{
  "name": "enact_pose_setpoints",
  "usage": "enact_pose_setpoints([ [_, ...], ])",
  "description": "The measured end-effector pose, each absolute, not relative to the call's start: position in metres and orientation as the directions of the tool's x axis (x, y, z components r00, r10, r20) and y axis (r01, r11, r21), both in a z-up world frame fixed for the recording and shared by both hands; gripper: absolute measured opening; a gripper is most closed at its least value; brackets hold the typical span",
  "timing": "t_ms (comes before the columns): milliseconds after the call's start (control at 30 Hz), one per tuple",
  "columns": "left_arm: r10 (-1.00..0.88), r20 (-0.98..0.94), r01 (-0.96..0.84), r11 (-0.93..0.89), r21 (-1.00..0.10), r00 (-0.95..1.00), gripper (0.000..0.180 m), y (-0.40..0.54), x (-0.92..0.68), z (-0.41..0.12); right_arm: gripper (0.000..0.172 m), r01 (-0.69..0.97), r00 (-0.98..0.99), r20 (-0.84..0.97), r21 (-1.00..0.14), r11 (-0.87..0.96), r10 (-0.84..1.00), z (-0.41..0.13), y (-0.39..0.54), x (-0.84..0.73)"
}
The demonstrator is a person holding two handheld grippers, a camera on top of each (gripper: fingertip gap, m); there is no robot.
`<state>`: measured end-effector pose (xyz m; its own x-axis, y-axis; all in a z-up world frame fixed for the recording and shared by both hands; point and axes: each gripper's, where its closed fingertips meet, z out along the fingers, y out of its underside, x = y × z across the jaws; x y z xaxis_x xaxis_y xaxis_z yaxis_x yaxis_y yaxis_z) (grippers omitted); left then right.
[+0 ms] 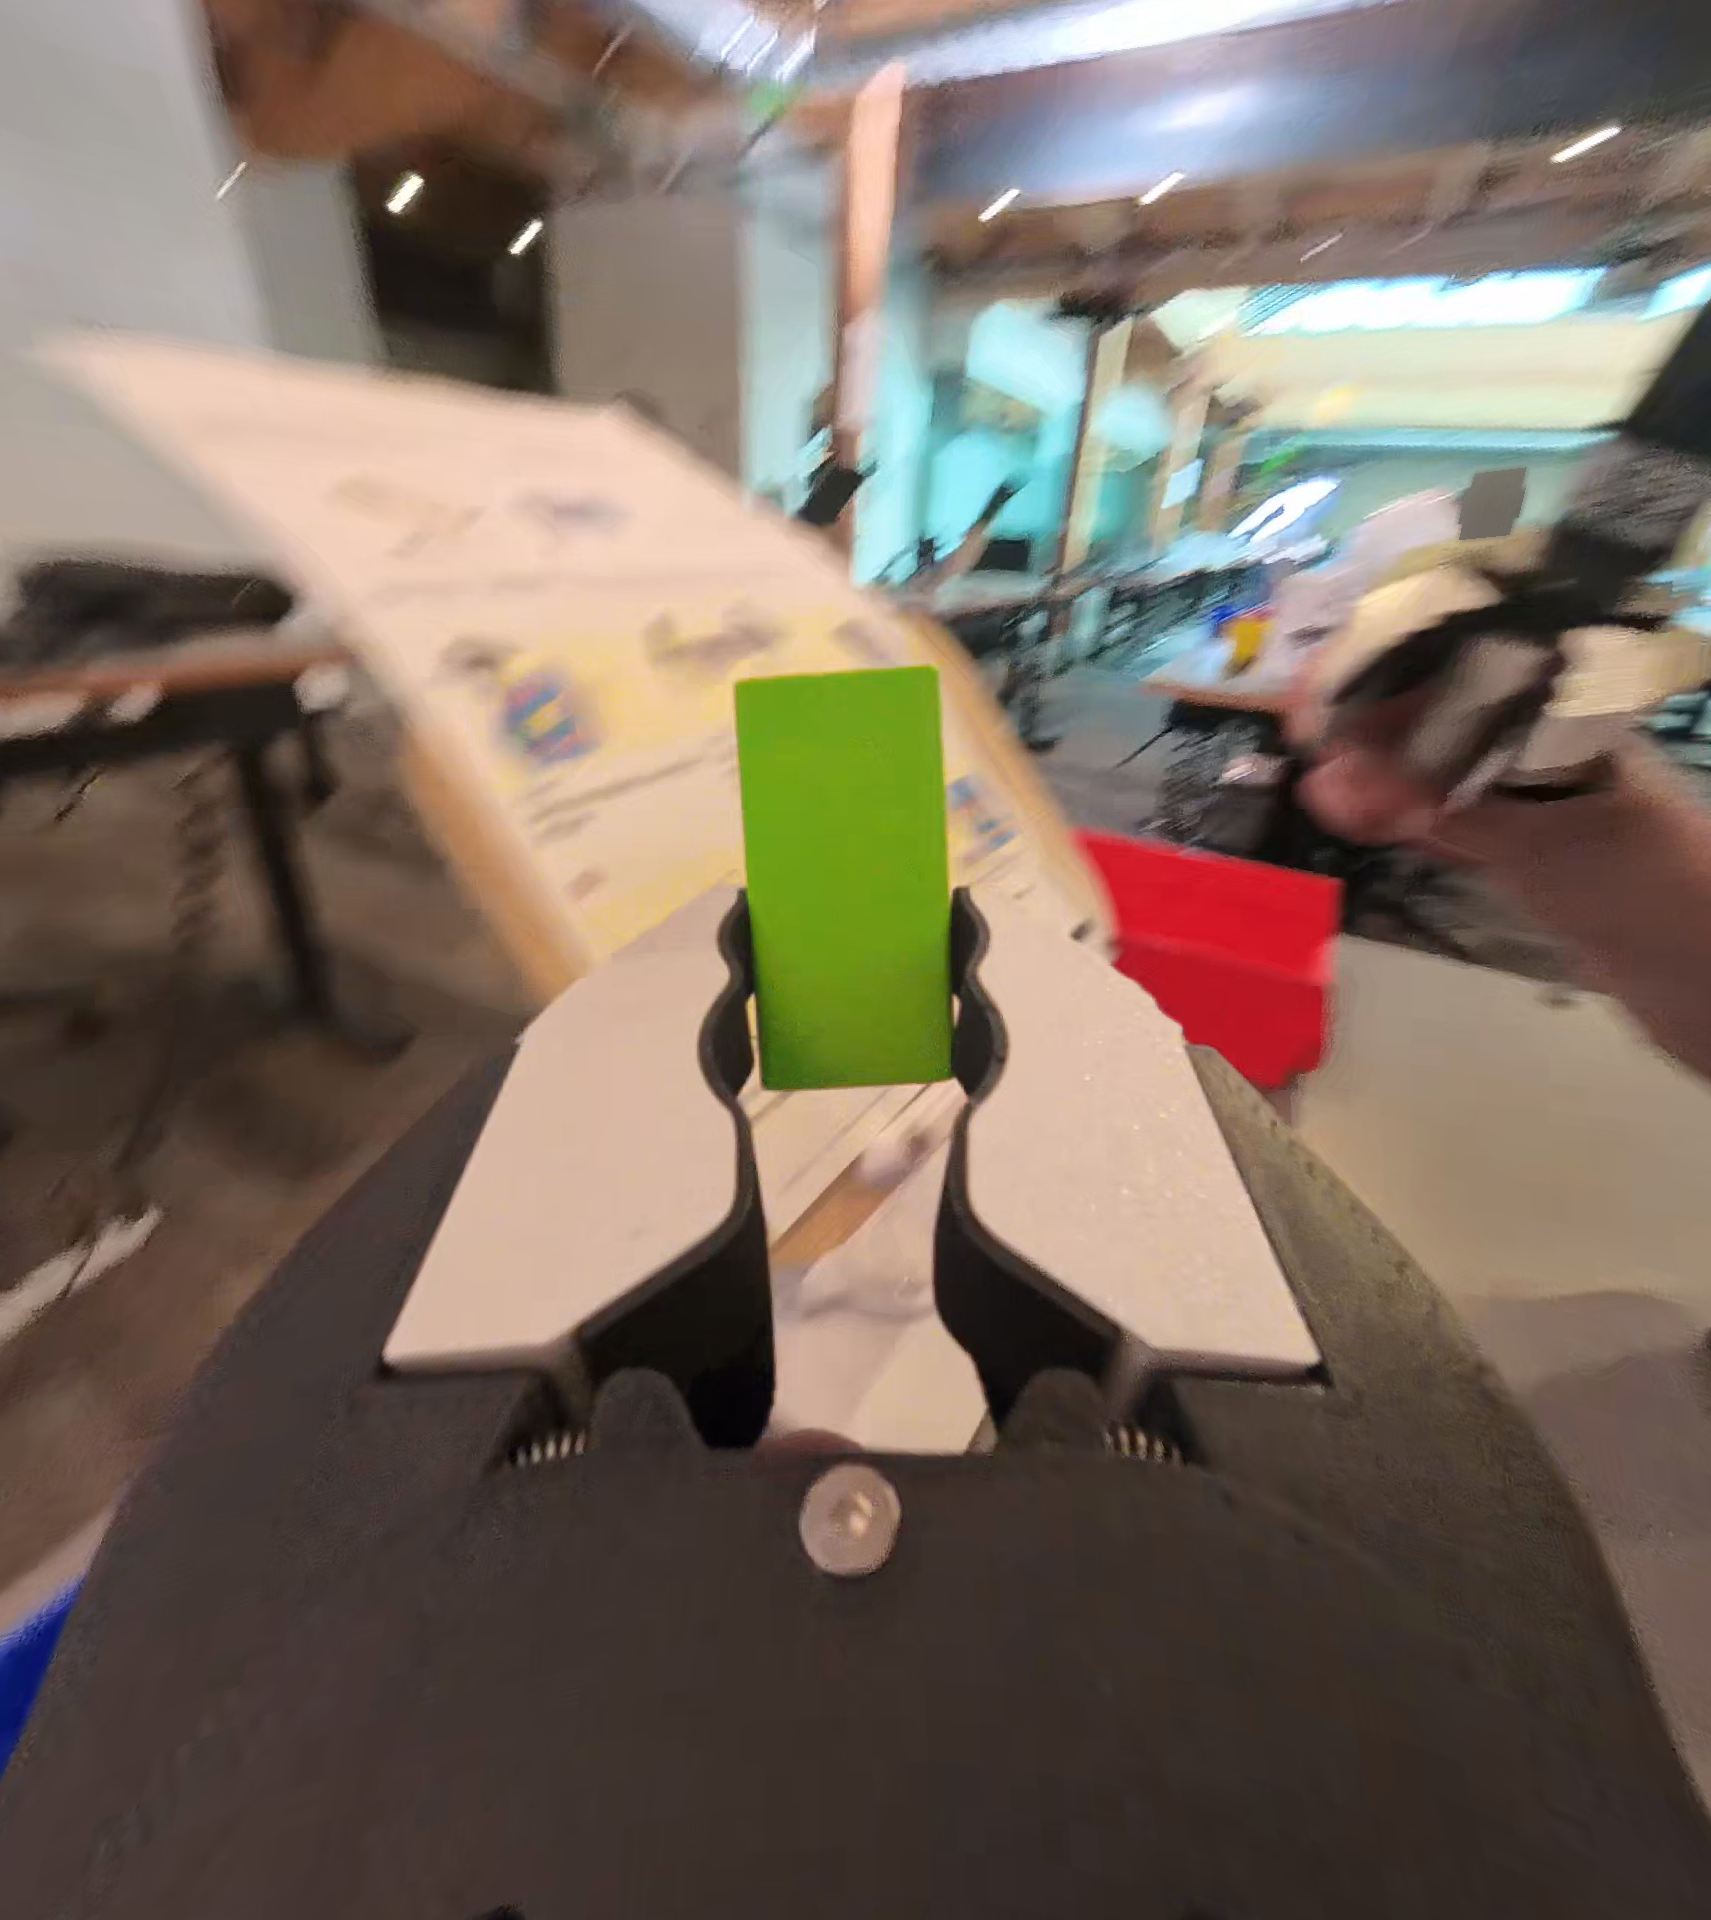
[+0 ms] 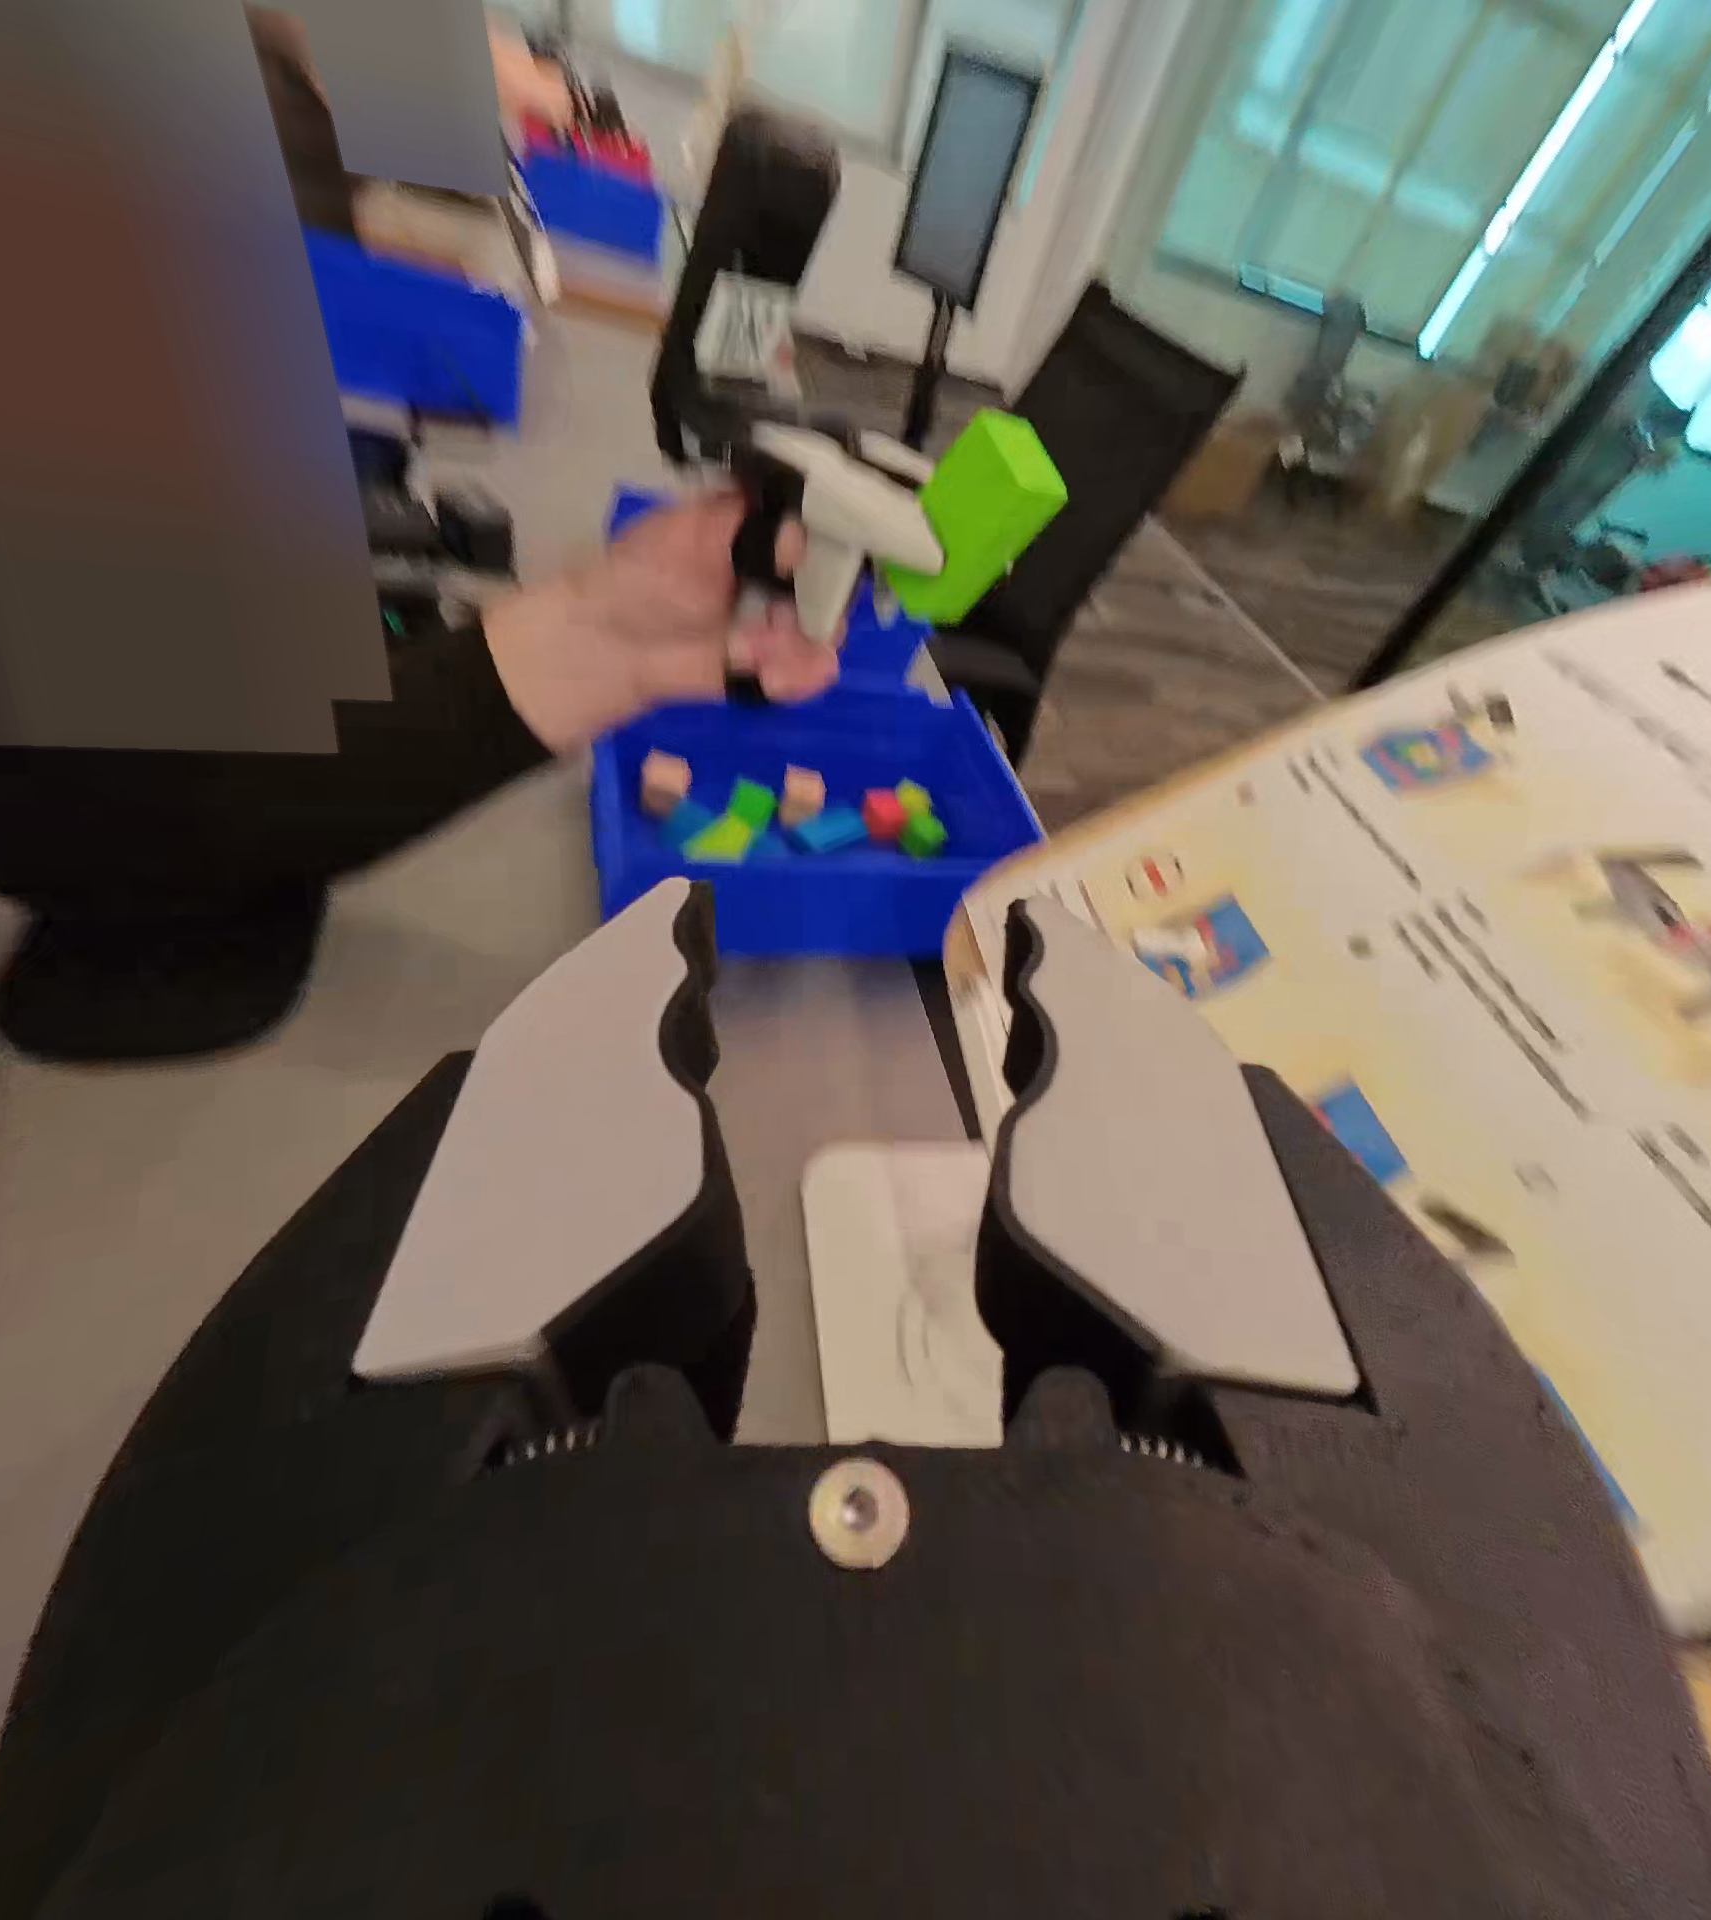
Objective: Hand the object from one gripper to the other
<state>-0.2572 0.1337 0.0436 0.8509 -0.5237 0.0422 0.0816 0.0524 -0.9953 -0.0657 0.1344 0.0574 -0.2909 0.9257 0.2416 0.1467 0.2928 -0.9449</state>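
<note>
Right wrist view: a pale grey table (image 2: 155,1195) in a blurred open office with glass walls

On the table sit a blue bin (image 2: 809,914) of coloured blocks, a printed board (image 2: 1453,1039) and, seen from the left wrist, a red bin (image 1: 1235,966). The green block (image 1: 846,883) is a smooth, bright rectangular bar held upright in the air, both pads of the left gripper (image 1: 849,987) pressed on its lower sides. The right gripper (image 2: 856,987) is spread open and bare, well apart from the block

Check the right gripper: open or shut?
Open. The right gripper has its fingers spread with only table and blue bin visible between them; nothing is gripped.
</note>
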Motion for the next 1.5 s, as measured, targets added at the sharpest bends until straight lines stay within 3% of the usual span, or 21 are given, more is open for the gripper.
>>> enact_pose_setpoints([
  [100, -0.694, -0.009, 0.16, 0.179, -0.971, 0.72, 0.035, 0.116, -0.203, 0.07, 0.058, 0.007, -0.361, 0.132, -0.99, 0.144, 0.923, 0.078, 0.115, -0.097],
  [300, -0.82, -0.024, 0.243, 0.198, -0.949, 0.572, 0.035, 0.107, -0.151, 0.075, 0.061, -0.084, -0.437, 0.027, -0.996, -0.01, 0.899, 0.081, 0.106, -0.139],
  [700, -0.843, -0.032, 0.239, 0.188, -0.953, 0.537, 0.035, 0.111, -0.132, 0.067, 0.032, -0.111, -0.513, -0.007, -0.991, -0.075, 0.859, 0.083, 0.097, -0.153],
  [900, -0.832, -0.04, 0.253, 0.214, -0.943, 0.553, 0.035, 0.108, -0.129, 0.074, 0.032, -0.128, -0.515, -0.008, -0.988, -0.087, 0.857, 0.091, 0.096, -0.147],
  [933, -0.822, -0.039, 0.266, 0.228, -0.936, 0.568, 0.046, 0.106, -0.132, 0.078, 0.032, -0.145, -0.507, 0.0, -0.986, -0.085, 0.862, 0.096, 0.098, -0.141],
  [1000, -0.79, -0.055, 0.234, 0.246, -0.941, 0.61, 0.046, 0.105, -0.14, 0.082, 0.033, -0.137, -0.462, 0.015, -0.989, -0.055, 0.887, 0.106, 0.109, -0.122],
  [1100, -0.72, -0.101, 0.188, 0.309, -0.932, 0.686, 0.024, 0.099, -0.162, 0.091, 0.032, 0.008, -0.276, 0.029, -0.999, 0.033, 0.961, 0.106, 0.153, -0.081],
  [1200, -0.684, -0.113, 0.187, 0.349, -0.918, 0.721, 0.0, 0.093, -0.181, 0.096, 0.032, 0.295, 0.051, 0.098, -0.952, 0.079, 0.994, 0.081, 0.232, -0.022],
  [1333, -0.658, -0.079, 0.188, 0.325, -0.927, 0.749, 0.0, 0.099, -0.195, 0.093, 0.032, 0.6, 0.344, 0.09, -0.787, -0.145, 0.935, 0.021, 0.319, 0.07],
  [1500, -0.657, -0.065, 0.176, 0.293, -0.94, 0.751, 0.0, 0.102, -0.196, 0.089, 0.032, 0.741, 0.589, 0.085, -0.452, -0.495, 0.804, -0.084, 0.386, 0.176],
])
